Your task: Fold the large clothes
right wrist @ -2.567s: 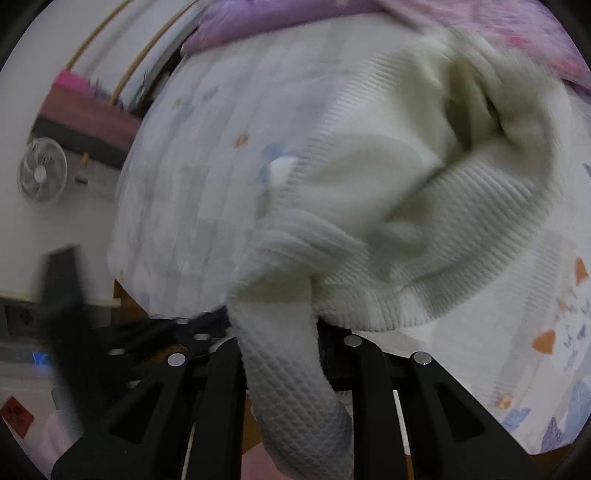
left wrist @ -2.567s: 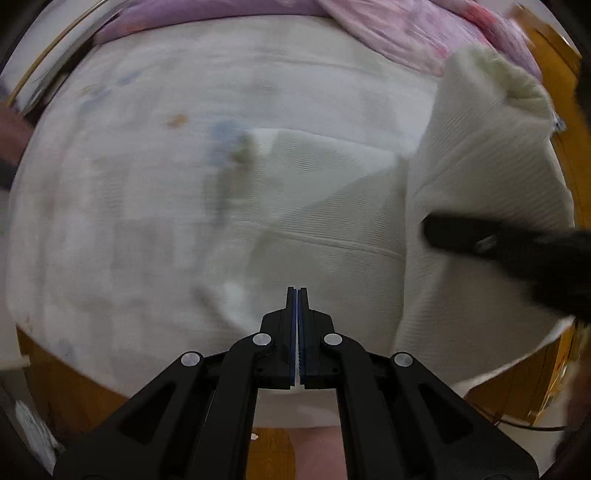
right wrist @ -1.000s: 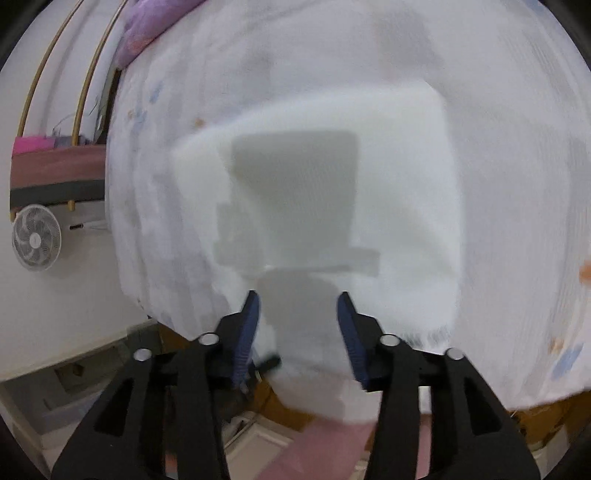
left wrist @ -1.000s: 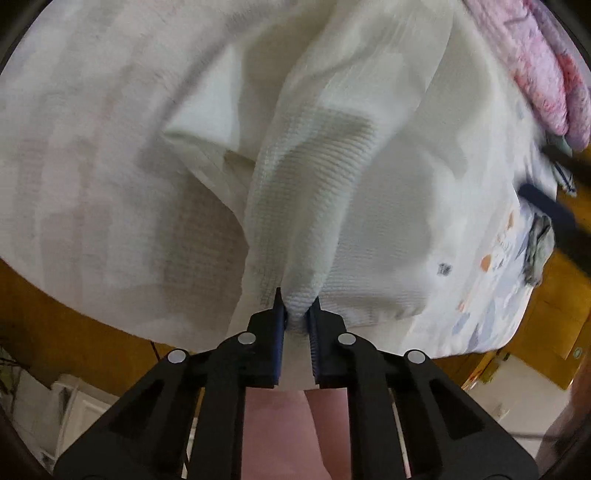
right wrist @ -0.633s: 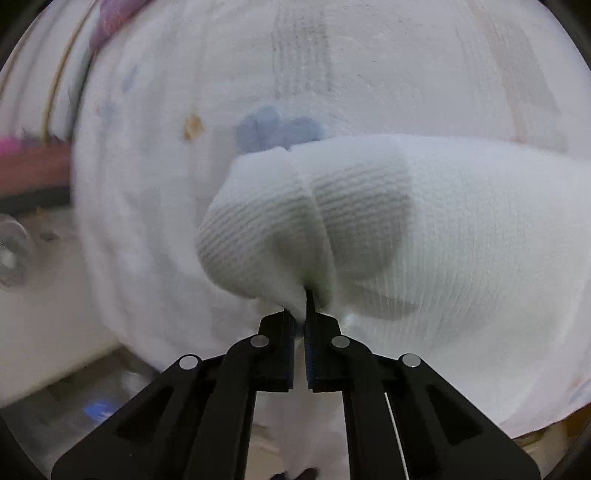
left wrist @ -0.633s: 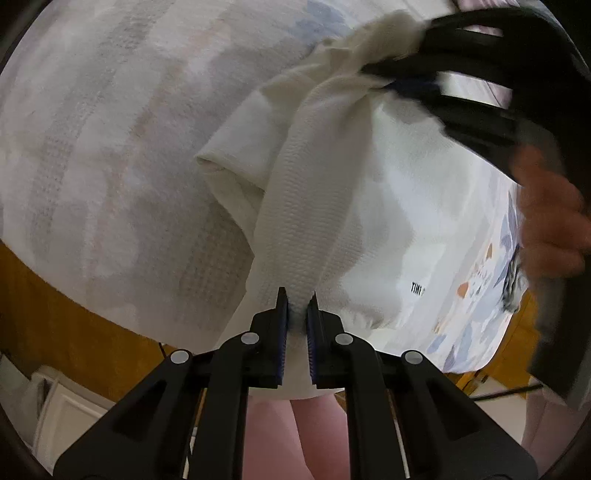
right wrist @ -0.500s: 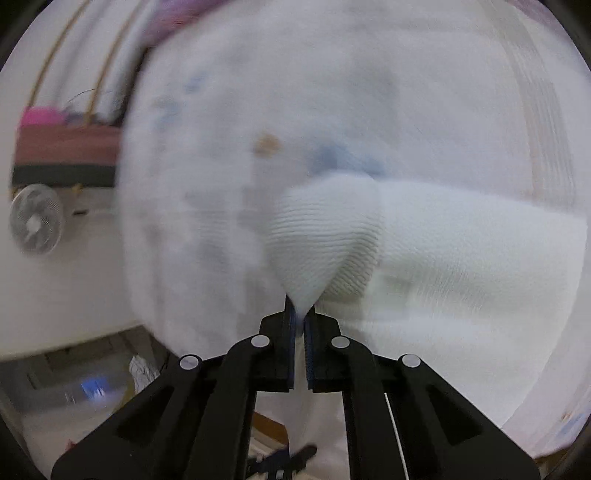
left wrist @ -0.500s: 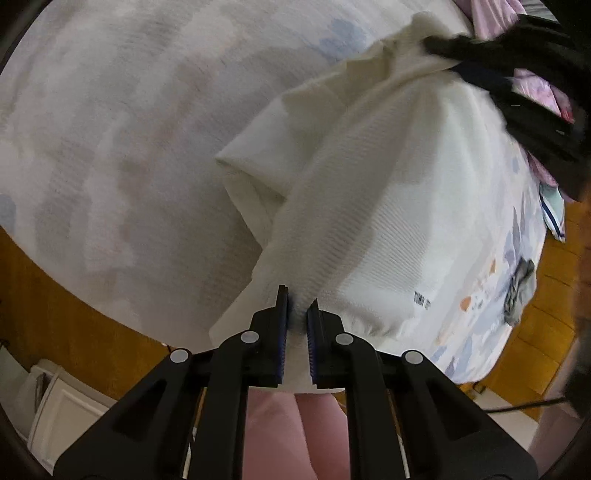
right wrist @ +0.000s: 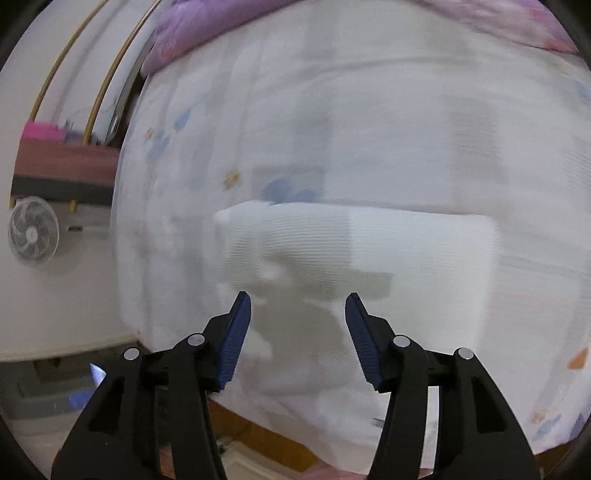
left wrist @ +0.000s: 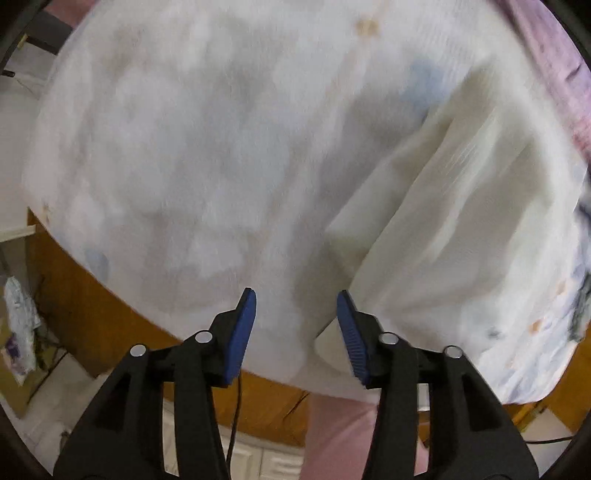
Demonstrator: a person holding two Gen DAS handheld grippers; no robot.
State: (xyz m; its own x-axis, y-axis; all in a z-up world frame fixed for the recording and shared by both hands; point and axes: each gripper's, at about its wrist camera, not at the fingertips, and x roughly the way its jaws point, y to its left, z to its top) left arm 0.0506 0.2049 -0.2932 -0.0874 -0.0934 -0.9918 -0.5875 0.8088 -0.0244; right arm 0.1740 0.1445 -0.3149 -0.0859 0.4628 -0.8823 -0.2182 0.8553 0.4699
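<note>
cream knit garment (right wrist: 354,258), folded, lying flat on bed

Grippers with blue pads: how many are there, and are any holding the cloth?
2. The left gripper hovers open beside the white garment; the right gripper hovers open over it. Neither holds anything.

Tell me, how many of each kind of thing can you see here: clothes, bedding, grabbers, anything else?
White knit garment: 1
Patterned bedsheet: 1
Purple quilt: 1
Hand-held gripper, left and right: 2
Electric fan: 1
Total: 6
</note>
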